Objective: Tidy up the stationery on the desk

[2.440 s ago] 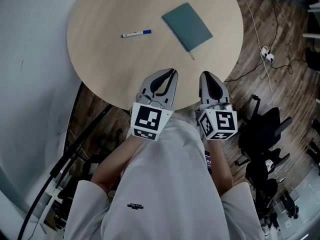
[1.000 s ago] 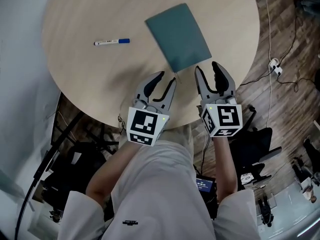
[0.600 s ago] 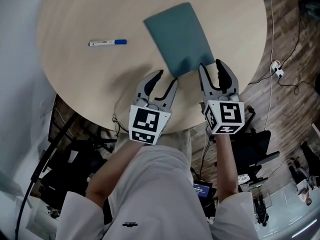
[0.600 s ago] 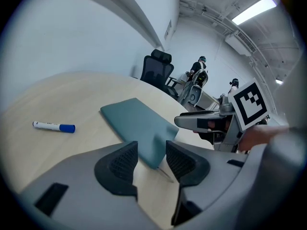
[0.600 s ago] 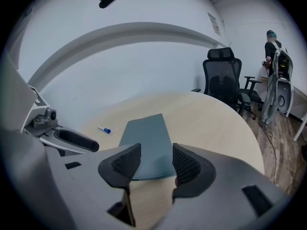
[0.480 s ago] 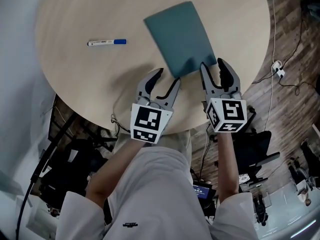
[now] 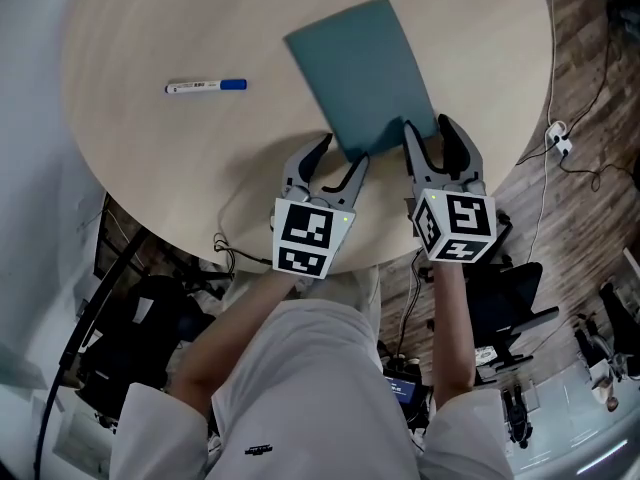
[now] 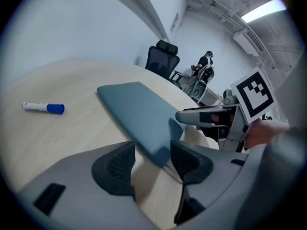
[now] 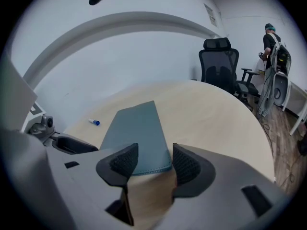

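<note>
A teal notebook (image 7: 360,73) lies flat on the round wooden table (image 7: 180,158). Its near edge points at both grippers. My left gripper (image 7: 336,155) is open just short of the notebook's near left corner (image 8: 160,152), with that corner showing between the jaws. My right gripper (image 7: 437,133) is open at the near right corner, and the notebook (image 9: 139,135) edge lies in its gap. A white marker with a blue cap (image 7: 205,86) lies alone to the left, seen too as the marker (image 8: 43,108) in the left gripper view and a small marker (image 9: 94,122) in the right gripper view.
The table's edge curves just under both grippers. Beyond it are wooden floor, cables and a power strip (image 7: 555,135) at right. Black office chairs (image 9: 219,66) stand past the far rim, and a person (image 9: 274,42) stands at the back right.
Both grippers have moved forward over the table to the notebook's near edge, and their jaws have opened. The notebook and marker have not moved on the table.
</note>
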### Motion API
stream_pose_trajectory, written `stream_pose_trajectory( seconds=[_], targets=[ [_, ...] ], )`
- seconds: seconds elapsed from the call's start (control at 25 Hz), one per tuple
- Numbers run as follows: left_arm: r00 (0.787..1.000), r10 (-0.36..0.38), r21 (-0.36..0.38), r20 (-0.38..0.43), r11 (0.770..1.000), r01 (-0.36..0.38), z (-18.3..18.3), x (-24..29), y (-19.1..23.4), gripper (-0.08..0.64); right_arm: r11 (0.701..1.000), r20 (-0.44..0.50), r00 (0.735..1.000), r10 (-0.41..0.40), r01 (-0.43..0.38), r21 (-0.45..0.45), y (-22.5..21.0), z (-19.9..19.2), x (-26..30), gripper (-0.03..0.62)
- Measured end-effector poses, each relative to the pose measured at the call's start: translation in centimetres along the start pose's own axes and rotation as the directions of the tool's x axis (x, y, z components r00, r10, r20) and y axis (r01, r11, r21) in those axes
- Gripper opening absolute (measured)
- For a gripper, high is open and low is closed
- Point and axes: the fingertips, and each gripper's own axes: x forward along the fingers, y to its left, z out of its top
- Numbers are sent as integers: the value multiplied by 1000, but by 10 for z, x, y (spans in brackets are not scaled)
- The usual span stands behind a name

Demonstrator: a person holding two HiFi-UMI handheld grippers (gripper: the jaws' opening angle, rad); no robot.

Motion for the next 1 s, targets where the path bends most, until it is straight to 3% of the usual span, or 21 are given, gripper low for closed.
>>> stream_pose_trajectory(
  seconds=[0.32, 0.44, 0.6, 1.0],
  targets=[
    [1000, 12, -30, 0, 999, -12, 0, 4, 3, 187, 998, -19, 999, -36, 35, -51, -1, -3, 0, 227],
    [1000, 8, -27, 2, 1000, -8, -1, 2, 4, 170, 995, -10, 997, -74, 73, -74, -6, -2, -5, 127],
    [999, 33, -18, 8, 999, -33, -2, -2, 8, 160, 995, -20, 997, -76, 75, -71, -5, -2, -10, 77],
    [998, 68, -6, 7, 998, -68, -16, -29, 30, 116, 997, -37, 997, -70, 69, -42, 34, -23, -28, 51]
  ],
)
